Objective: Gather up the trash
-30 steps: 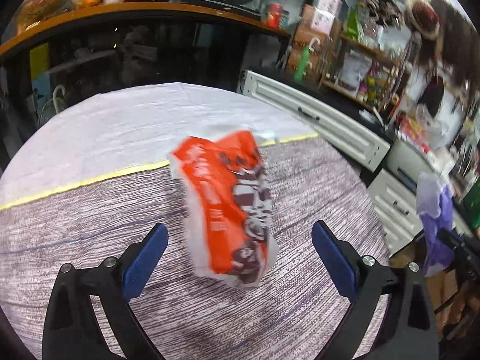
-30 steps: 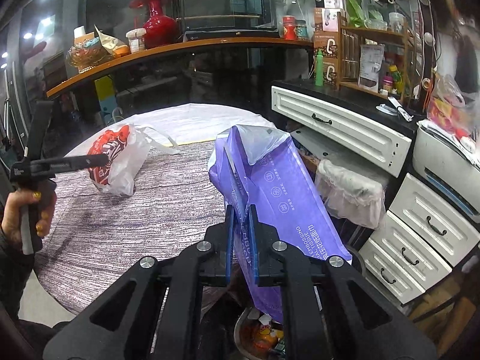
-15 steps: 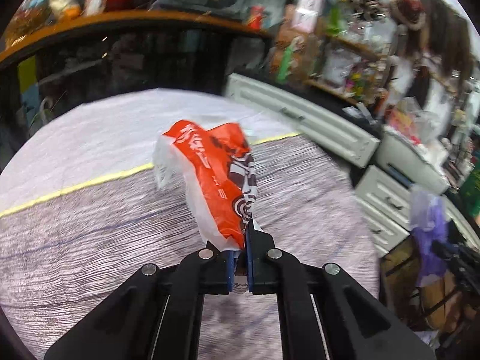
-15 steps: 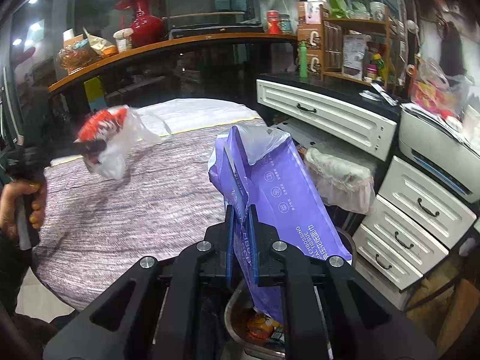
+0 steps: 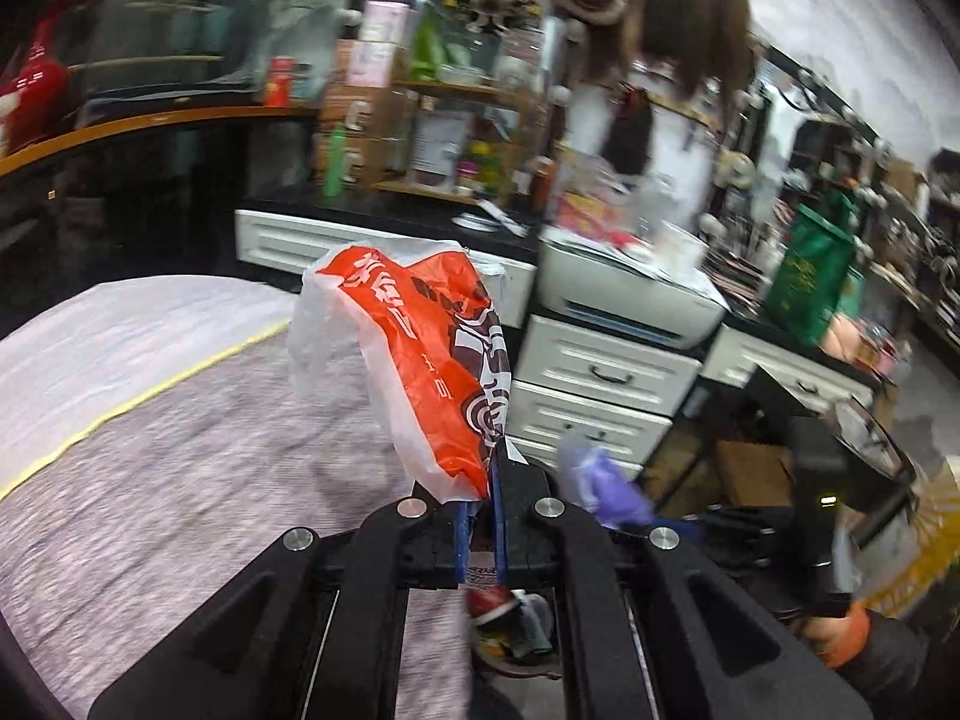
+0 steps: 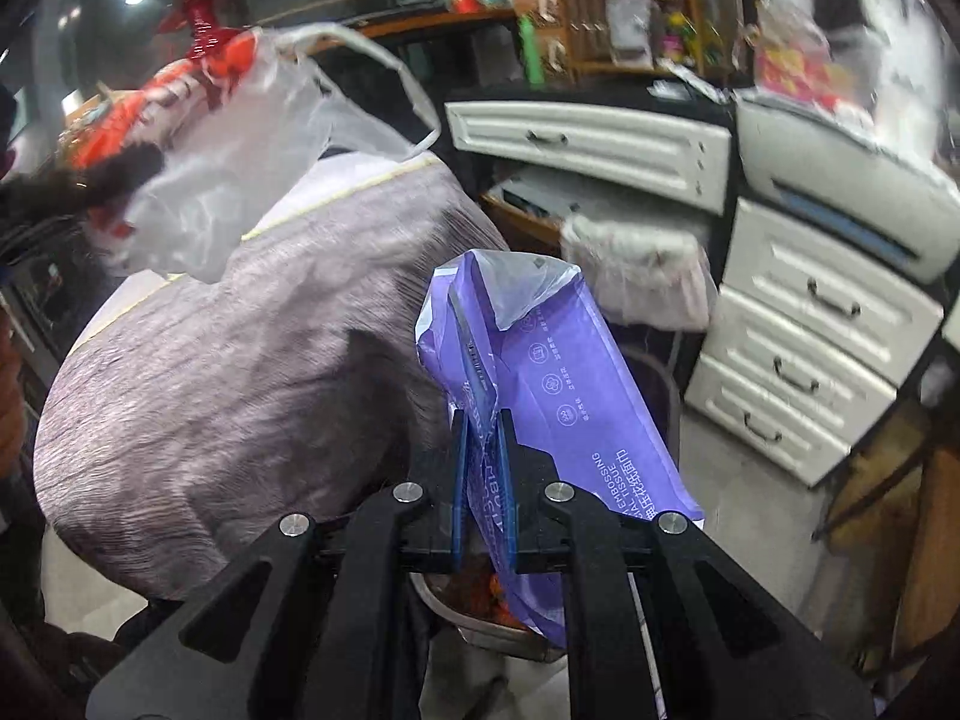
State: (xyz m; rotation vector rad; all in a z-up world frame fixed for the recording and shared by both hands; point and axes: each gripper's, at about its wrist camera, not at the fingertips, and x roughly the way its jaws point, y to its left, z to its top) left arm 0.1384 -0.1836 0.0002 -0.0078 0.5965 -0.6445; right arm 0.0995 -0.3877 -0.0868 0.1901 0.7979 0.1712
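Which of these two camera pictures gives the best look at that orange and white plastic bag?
The left wrist view. There the orange and white plastic bag fills the centre, fairly sharp, its printed side facing the camera, pinched at its lower end by the left gripper. The right wrist view shows it only at the upper left, blurred, mostly its clear white side and handle loop.

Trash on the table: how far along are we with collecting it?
Done: the table shows no loose trash in either view. In hand: the left gripper is shut on the orange bag, lifted clear; the right gripper is shut on the purple wrapper. Left: dropping both into the bin below.
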